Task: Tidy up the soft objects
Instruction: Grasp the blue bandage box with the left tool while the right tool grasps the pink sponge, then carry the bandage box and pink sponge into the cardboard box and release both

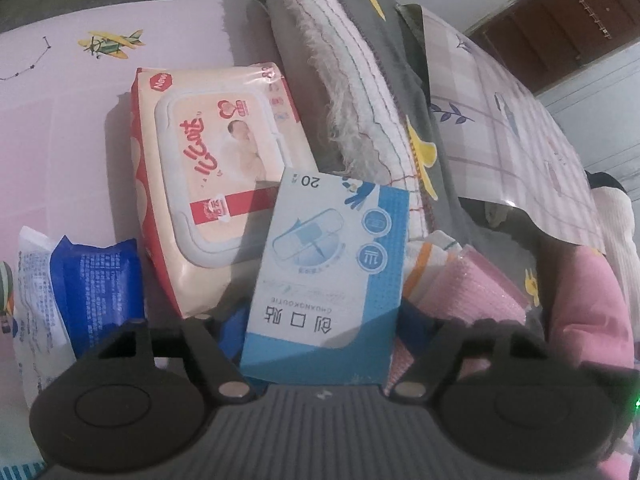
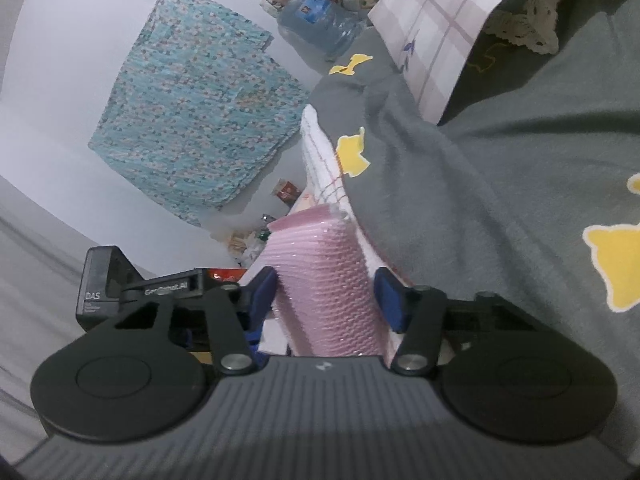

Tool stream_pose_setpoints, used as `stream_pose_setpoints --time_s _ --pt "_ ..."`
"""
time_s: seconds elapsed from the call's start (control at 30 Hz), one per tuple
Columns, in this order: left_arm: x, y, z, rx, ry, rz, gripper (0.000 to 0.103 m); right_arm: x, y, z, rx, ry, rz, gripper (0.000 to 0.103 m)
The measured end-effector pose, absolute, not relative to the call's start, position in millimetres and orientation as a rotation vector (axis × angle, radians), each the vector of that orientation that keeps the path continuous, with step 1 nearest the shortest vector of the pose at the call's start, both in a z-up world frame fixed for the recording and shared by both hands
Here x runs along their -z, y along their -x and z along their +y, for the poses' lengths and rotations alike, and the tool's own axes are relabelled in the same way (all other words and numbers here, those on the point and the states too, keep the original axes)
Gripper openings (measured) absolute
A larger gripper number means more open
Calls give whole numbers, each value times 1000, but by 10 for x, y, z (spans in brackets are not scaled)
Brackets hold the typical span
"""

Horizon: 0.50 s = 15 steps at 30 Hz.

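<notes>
In the left wrist view my left gripper (image 1: 320,332) is shut on a blue and white bandage box (image 1: 332,280), held upright between the blue pads. Behind it a pink and red wet-wipe pack (image 1: 212,184) lies on the pink bed sheet (image 1: 52,136). A blue tissue pack (image 1: 80,280) lies at the left. A pink cloth stack (image 1: 476,292) shows at the right. In the right wrist view my right gripper (image 2: 326,296) is shut on that wrapped pink cloth stack (image 2: 324,280), against a grey blanket (image 2: 500,200) with yellow shapes.
A folded white fringed towel (image 1: 360,92) and the grey blanket (image 1: 400,52) are heaped behind the wipes. A checked pillow (image 1: 512,128) lies at the right. The right wrist view shows a water jug (image 2: 320,20), a teal patterned cloth (image 2: 192,120) and my left gripper's body (image 2: 120,292).
</notes>
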<state>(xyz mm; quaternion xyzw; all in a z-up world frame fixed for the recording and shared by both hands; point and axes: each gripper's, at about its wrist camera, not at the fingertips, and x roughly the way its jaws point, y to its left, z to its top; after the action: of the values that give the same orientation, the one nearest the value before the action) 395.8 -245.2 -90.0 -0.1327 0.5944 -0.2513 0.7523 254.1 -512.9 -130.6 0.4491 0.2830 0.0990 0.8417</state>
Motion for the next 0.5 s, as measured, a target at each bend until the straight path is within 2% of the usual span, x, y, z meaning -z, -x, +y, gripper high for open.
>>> stream_pose_setpoints --time_s 0.3,0.5 --pt "681 -3818 -2420 549 270 1196 75 1072 -2467 -4986 -183 -868 563 31" --pt "421 -3630 -2292 563 284 1151 75 850 -2216 -5013 -174 -869 514 30"
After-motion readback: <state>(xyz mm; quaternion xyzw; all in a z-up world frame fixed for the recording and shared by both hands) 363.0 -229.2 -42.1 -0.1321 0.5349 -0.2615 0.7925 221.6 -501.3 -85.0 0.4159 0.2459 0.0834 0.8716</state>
